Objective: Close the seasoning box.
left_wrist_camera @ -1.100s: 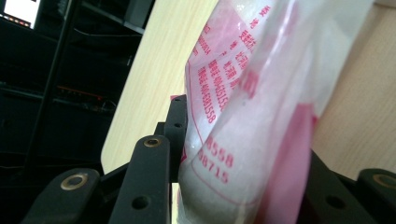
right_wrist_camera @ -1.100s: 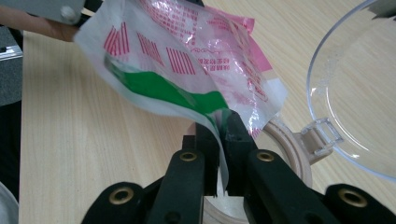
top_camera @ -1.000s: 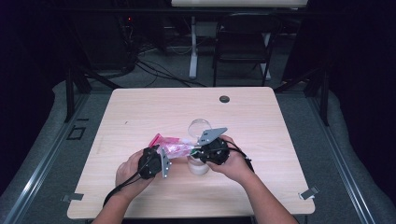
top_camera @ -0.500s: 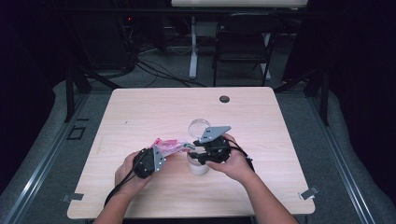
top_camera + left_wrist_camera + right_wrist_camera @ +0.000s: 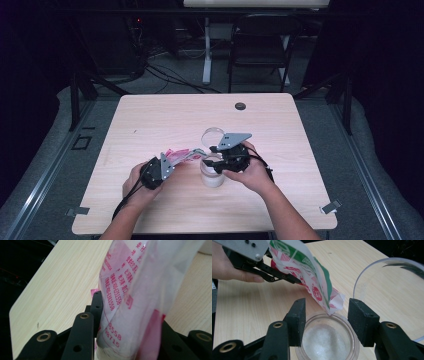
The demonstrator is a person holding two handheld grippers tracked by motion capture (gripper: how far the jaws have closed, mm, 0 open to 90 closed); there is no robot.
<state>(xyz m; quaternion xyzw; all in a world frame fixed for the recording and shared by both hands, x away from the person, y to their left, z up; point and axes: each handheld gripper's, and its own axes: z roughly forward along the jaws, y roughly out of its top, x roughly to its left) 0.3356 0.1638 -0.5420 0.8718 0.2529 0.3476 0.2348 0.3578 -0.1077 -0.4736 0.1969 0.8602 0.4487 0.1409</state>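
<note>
A red, green and white printed plastic bag (image 5: 312,277) hangs slanted, its torn corner over the mouth of a glass jar (image 5: 312,318) that holds white granules. My left gripper (image 5: 130,322) is shut on the bag (image 5: 140,290) near its upper end. My right gripper (image 5: 327,315) hovers just above the jar; its jaws have just been opening, and the bag's corner lies between them without touching the pads. In the high view the left gripper (image 5: 167,161) holds the bag (image 5: 179,156) to the left of the jar (image 5: 212,180), with the right gripper (image 5: 213,152) over it.
A clear round lid (image 5: 213,135) lies on the wooden table (image 5: 280,125) just behind the jar, to the right in the right gripper view (image 5: 392,290). A small dark disc (image 5: 240,106) sits near the far edge. A chair stands beyond the table.
The right gripper's jaws have spread apart at the bag's corner. The bag's lower end now hangs over the jar's mouth. Both hands have stayed nearly where they were.
</note>
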